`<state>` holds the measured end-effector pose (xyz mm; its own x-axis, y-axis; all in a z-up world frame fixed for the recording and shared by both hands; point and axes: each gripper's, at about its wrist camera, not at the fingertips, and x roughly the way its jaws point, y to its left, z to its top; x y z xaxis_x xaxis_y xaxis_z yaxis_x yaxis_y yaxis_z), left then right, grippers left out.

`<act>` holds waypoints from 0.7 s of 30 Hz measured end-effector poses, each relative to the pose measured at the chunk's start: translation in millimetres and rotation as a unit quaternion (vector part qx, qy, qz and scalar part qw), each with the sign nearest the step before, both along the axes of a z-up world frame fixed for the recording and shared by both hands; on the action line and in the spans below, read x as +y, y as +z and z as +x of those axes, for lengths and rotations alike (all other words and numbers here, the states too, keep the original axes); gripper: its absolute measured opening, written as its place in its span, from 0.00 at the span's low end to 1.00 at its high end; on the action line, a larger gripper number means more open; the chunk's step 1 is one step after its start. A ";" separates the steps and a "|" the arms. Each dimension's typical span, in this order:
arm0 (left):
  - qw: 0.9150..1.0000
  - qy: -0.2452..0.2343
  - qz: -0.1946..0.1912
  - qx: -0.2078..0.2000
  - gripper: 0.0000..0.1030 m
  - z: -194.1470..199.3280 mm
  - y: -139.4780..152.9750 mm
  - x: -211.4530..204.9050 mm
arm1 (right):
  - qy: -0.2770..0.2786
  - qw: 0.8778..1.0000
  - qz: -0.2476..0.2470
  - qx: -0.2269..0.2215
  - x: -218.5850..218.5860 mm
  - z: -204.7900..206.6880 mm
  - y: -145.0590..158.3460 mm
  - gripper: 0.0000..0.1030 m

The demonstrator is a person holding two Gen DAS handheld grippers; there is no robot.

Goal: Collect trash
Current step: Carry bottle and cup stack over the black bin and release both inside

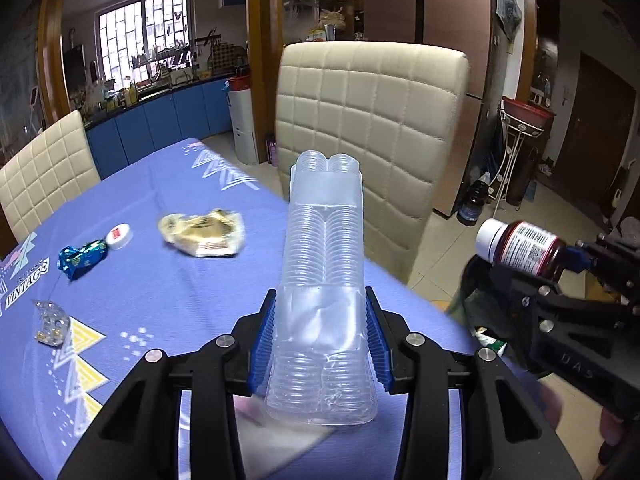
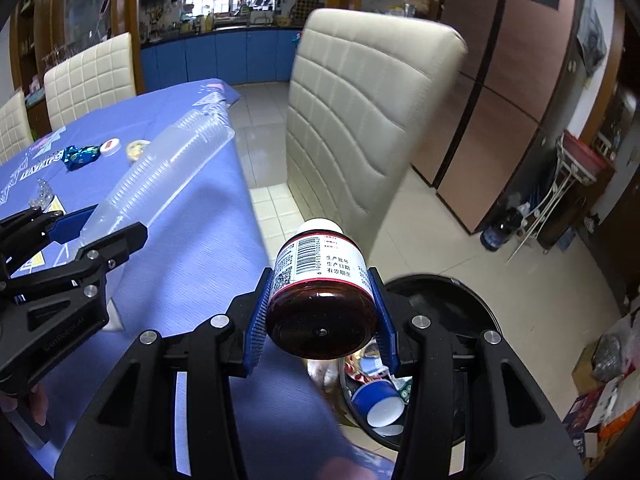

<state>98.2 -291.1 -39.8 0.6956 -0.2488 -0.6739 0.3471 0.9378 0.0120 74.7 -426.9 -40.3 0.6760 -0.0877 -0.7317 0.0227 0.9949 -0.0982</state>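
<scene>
My left gripper is shut on a long clear ribbed plastic tray, held above the blue tablecloth near its right edge. The same plastic tray and left gripper show at the left of the right wrist view. My right gripper is shut on a brown medicine bottle with a white cap, over the table's corner beside an open black trash bin. The bottle also shows at the right of the left wrist view, above the bin.
On the cloth lie a crumpled gold wrapper, a blue foil wrapper, a white cap and a clear blister piece. A cream padded chair stands past the table edge. The bin holds a blue paper cup and scraps.
</scene>
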 end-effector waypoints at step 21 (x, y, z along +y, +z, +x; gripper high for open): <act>0.997 -0.067 0.048 0.000 0.39 -40.7 4.7 -141.2 | -0.069 0.997 0.023 -0.035 -121.6 -52.1 -9.3 0.46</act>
<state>57.5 -432.3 -35.1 0.6601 -0.2745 -0.6993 0.4694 0.8775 0.0987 22.6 -548.5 -49.6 0.7094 -0.1510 -0.6884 0.1649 0.9852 -0.0462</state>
